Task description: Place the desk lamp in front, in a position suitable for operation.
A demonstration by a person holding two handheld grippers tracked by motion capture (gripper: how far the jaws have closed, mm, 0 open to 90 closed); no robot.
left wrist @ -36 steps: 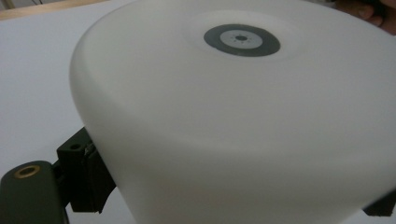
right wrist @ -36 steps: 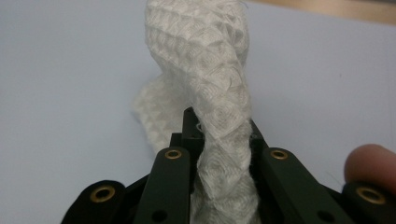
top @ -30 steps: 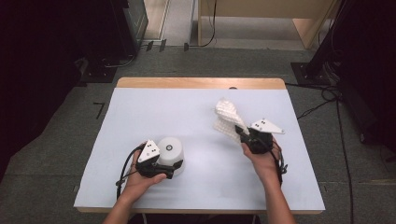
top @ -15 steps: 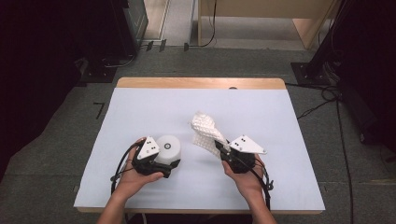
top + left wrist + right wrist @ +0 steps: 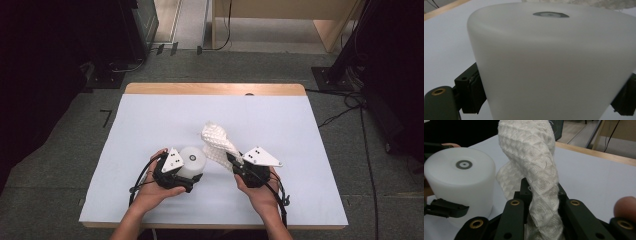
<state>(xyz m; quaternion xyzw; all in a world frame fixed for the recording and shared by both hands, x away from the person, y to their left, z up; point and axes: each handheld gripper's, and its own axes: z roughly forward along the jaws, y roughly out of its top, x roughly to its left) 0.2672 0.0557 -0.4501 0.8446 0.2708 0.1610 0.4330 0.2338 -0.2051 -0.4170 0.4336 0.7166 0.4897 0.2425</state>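
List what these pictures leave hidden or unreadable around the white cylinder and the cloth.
- White cylinder: its base and far side, left gripper view; its own bulk hides them.
- Left gripper: the right-hand pad's contact, left gripper view; cut off by the edge.
- White cloth: its top, right gripper view; cut off by the upper edge.
- Right gripper: its jaw tips, right gripper view; the cloth covers them.

- The white plastic cylinder with a small round grey mark on its top [image 5: 192,161] stands upright on the pale sheet-covered table [image 5: 150,120], near its front edge, left of centre; the left gripper [image 5: 186,179] sits in front of it, one jaw on each side of it
- The white waffle-textured cloth [image 5: 218,142] rises just right of the cylinder; its lower end sits between the jaws of the right gripper [image 5: 234,161], which lies right of and before it
- A light wooden board edge [image 5: 215,89] runs along the table's far side
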